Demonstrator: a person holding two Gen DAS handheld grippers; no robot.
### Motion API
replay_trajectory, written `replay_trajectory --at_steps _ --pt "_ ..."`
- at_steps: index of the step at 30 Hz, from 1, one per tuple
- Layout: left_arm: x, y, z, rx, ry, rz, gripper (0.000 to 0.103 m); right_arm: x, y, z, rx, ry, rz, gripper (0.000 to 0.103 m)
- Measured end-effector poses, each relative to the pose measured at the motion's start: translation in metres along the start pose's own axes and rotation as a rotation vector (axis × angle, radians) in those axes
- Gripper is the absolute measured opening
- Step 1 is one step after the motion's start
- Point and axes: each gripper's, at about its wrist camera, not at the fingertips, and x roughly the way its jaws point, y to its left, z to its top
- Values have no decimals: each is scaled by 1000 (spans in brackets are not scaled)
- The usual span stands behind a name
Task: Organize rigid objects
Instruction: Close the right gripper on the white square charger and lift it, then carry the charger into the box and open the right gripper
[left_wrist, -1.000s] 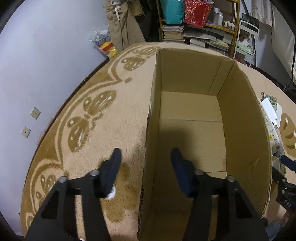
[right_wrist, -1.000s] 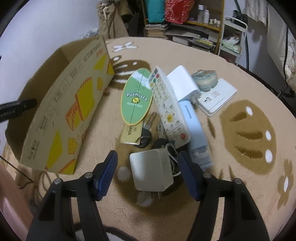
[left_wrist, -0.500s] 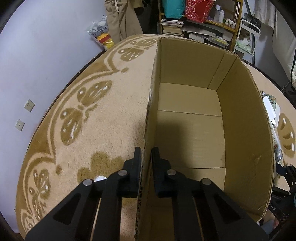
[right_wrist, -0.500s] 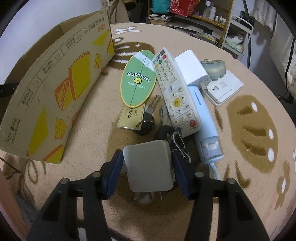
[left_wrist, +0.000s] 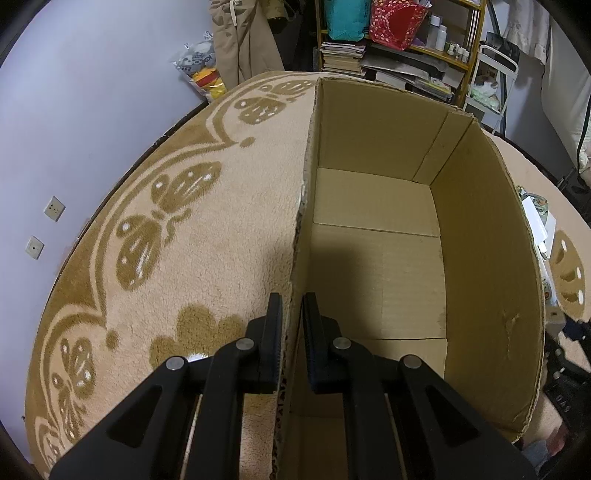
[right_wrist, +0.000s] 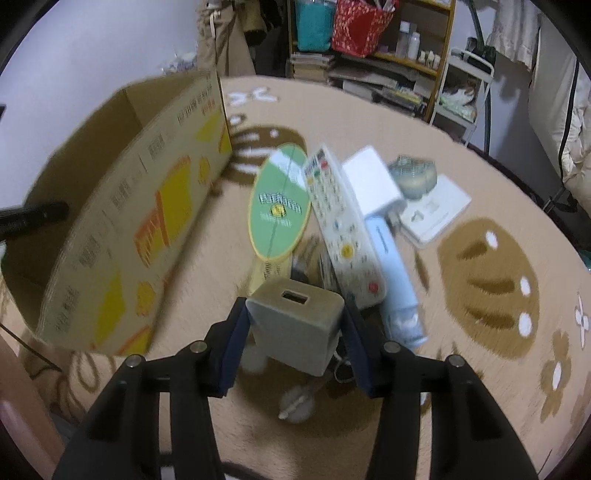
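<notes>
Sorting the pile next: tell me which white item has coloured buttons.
The long white remote, lying between the green oval tag and the pale blue tube; the other white things are plain.

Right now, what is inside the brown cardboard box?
Nothing shows inside the brown cardboard box: only its bare bottom flaps. The nearest strip of floor is hidden behind the left gripper, shut on the box's wall.

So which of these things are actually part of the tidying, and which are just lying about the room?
Part of the job:
- cardboard box, its wall clamped by the left hand-held gripper
- grey charger block, the right hand-held gripper closing on it
- remote control
- green oval tag

Just lying about:
- rug
- bookshelf
</notes>
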Motion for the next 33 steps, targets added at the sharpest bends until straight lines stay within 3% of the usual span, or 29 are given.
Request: replay_trajectory --at_steps 21,33 --pt "-5 -1 -3 5 -13 -8 10 -58 38 94 -8 -223 108 53" --pt "-4 -2 -4 10 -23 -7 10 -46 78 120 -21 -228 215 53"
